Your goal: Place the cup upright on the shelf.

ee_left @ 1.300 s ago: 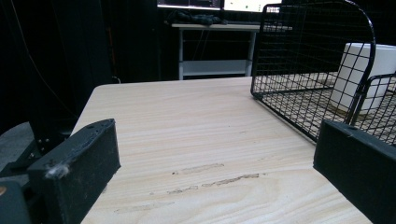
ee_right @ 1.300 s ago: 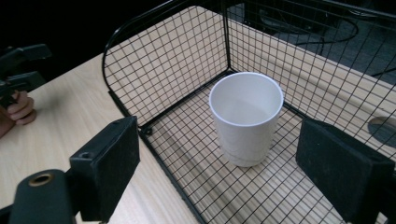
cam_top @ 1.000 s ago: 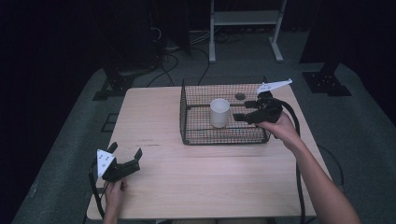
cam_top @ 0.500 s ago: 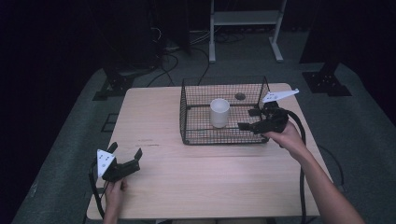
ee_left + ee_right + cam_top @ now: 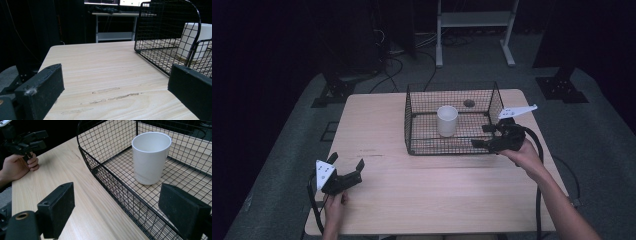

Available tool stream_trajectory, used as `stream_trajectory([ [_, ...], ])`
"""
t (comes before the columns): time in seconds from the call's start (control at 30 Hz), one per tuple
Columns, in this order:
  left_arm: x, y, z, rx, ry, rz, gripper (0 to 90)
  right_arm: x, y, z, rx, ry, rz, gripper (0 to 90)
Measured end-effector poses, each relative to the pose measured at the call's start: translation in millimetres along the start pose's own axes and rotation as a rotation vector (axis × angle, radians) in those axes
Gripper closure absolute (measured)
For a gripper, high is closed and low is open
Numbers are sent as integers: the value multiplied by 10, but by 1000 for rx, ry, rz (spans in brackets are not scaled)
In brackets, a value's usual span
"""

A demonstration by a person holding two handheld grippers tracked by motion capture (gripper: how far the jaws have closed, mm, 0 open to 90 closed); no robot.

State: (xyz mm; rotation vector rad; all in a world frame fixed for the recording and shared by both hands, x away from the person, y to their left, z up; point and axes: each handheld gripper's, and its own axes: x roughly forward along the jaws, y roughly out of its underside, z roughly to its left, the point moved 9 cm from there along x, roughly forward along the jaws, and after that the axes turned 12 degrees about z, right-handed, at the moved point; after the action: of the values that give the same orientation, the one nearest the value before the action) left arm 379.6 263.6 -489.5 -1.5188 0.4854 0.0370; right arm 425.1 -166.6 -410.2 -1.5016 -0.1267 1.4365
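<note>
The right tool [image 5: 484, 136], jaws apart and empty beside the wire basket [image 5: 412, 120], should approach the white cup [image 5: 447, 121] from above; the left tool [image 5: 347, 170] rests released on the counter [image 5: 437, 195].

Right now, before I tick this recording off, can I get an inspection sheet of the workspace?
Surface: light wooden table, faint scuff marks near its middle.
Job's things: black wire basket on the far half of the table; white cup upright inside it, apart from the walls.
Clutter: a small dark round thing lies by the basket's far side; too small to identify.
Grippers: left claw rests low at the near left corner, jaws open, nothing between them. Right claw at the basket's right end, jaws open astride the wire wall, not pressing it.
Cables: one trails from each claw toward the near edge.
Surroundings: dark room, white shelf frame behind the table, black stand bases on grey floor.
</note>
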Motion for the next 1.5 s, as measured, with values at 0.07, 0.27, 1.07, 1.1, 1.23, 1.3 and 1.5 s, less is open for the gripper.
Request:
stream_trajectory([
  [0.07, 0, 1, 1, -1, 0, 1, 0, -4, 33, 7, -4, 4, -7, 129],
  [0.27, -1, 1, 0, 1, 0, 1, 0, -16, 153, 40, 3, -8, -18, 129],
  [1.07, 0, 2, -2, 5, -4, 2, 0, 24, 482, 127, -8, -2, 1, 128],
  [1.1, 0, 1, -3, 5, -3, 2, 0, 18, 491, 129, -9, 1, 2, 128],
  [1.23, 0, 1, -2, 4, -3, 1, 0, 1, 542, 121, -15, 20, -1, 129],
  [1.3, 0, 1, -3, 4, -3, 2, 0, 1, 585, 116, -5, 15, -2, 129],
  [1.5, 0, 2, -3, 5, -4, 2, 0, -11, 670, 124, -3, 23, -2, 128],
])
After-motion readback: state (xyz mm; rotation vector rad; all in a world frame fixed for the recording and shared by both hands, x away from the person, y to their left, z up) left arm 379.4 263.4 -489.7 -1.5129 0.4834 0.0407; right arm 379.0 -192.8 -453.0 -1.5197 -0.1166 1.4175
